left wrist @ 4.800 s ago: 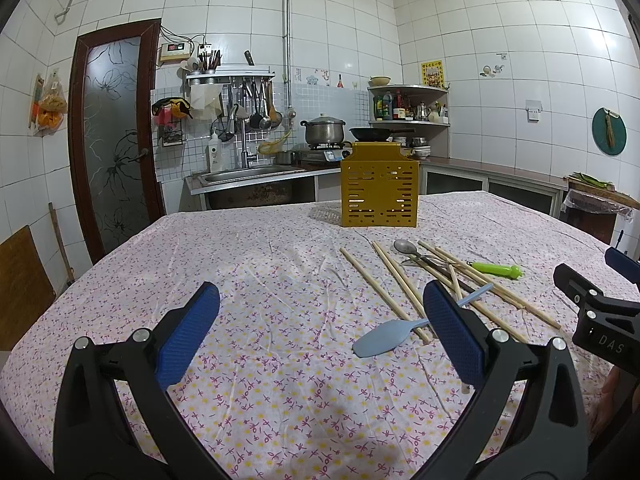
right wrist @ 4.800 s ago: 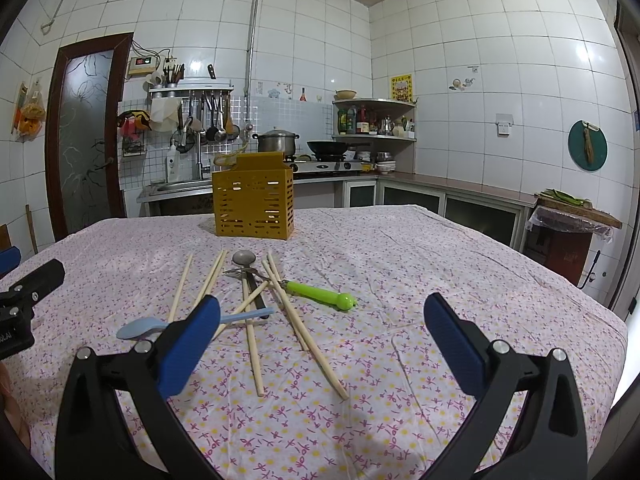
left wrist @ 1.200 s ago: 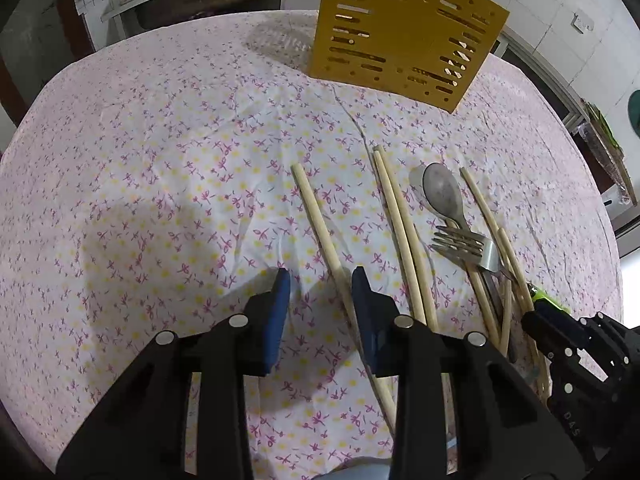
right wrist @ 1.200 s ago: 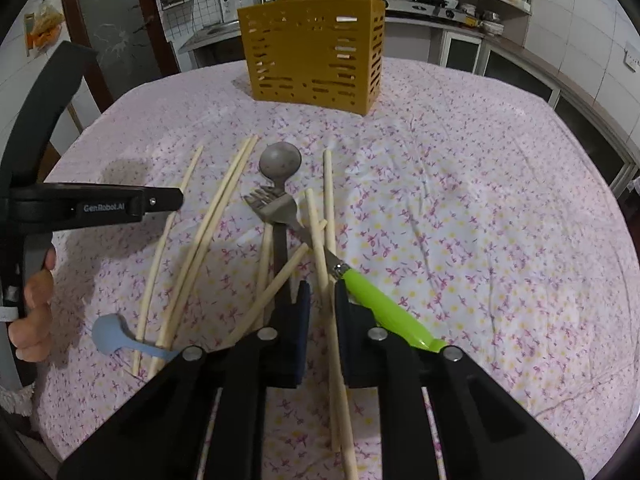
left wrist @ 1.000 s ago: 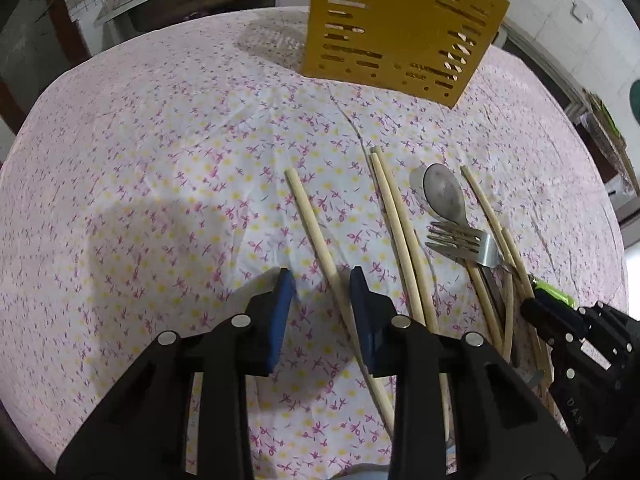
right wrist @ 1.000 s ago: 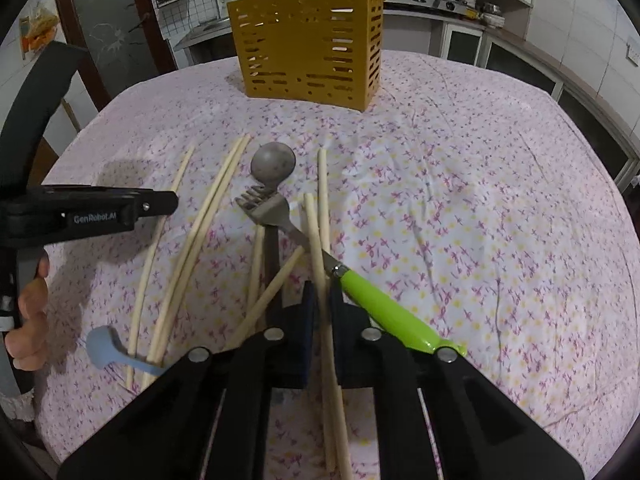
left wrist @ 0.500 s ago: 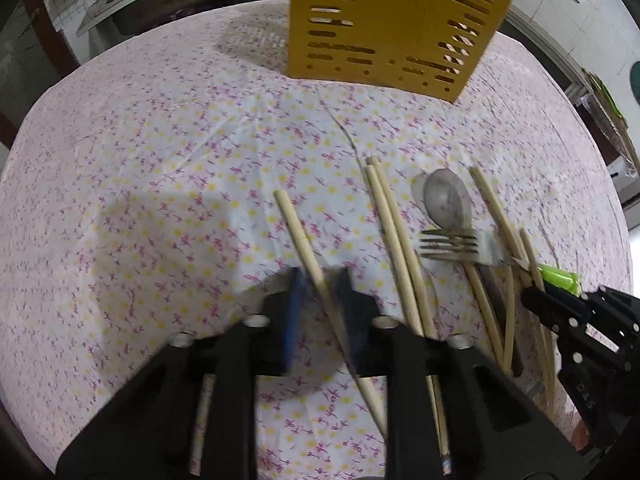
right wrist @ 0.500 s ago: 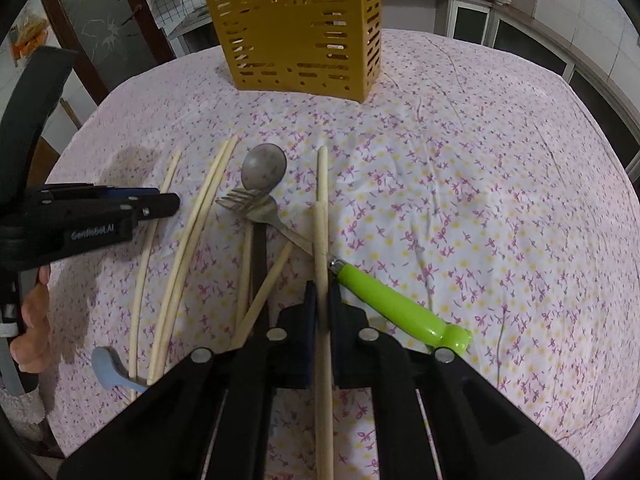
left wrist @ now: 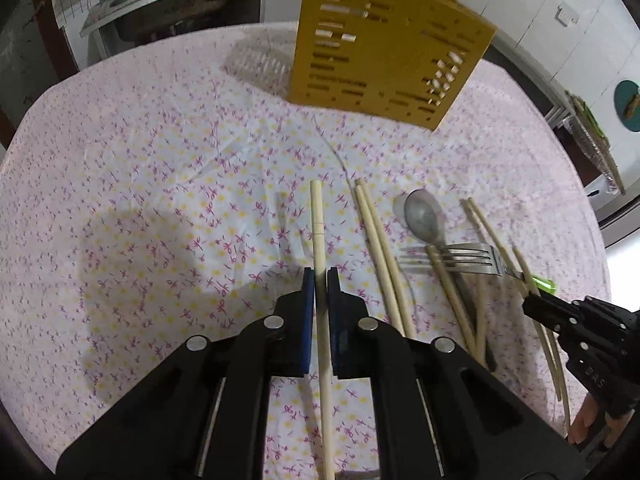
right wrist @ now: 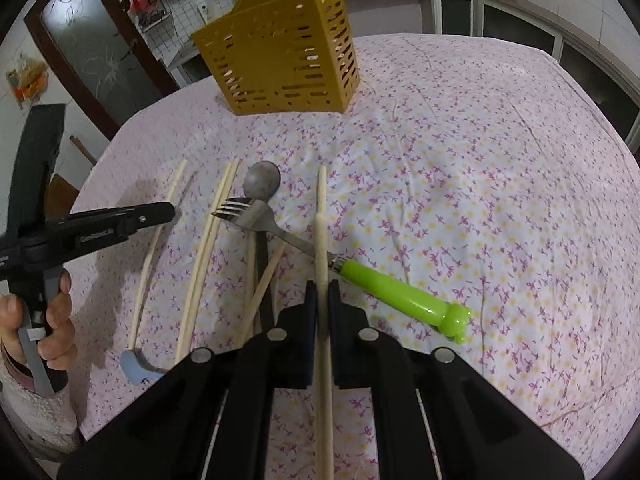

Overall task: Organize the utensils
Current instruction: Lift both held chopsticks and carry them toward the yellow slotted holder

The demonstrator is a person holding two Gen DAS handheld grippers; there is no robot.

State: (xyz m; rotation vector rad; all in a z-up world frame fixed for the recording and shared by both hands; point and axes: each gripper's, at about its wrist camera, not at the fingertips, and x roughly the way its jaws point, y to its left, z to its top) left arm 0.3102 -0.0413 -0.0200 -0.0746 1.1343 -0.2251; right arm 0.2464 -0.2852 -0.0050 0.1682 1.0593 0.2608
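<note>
Both tools are now gripping, where about a second ago each was only straddling a stick on the surface; the left tool's jaws have just been closing and the chopstick between them is now pinched. The left tool (left wrist: 318, 280) is standing all but shut, its blue pads pressing either side of a single chopstick (left wrist: 318, 220) whose far end is pointing toward the yellow holder (left wrist: 384, 60) and appears to be coming clear of the flowered cloth (left wrist: 140, 200). The right tool (right wrist: 320, 294) is likewise all but closed, clamping another chopstick (right wrist: 320, 232) that is crossing over the fork (right wrist: 256, 216) just ahead of its green handle (right wrist: 400, 292). In judgement, the pick-up stage is finishing for two sticks at once and the carry to the holder is beginning. Between the two held sticks, nearer than the holder, the loose items are lying untouched: a pair of chopsticks (left wrist: 380, 248) side by side, a metal spoon (left wrist: 422, 216) and further sticks beneath the fork. A blue spoon (right wrist: 134, 364) is lying farthest from the holder, at the near end of the left stick. Whether the right stick is dragging the fork along cannot be told.
</note>
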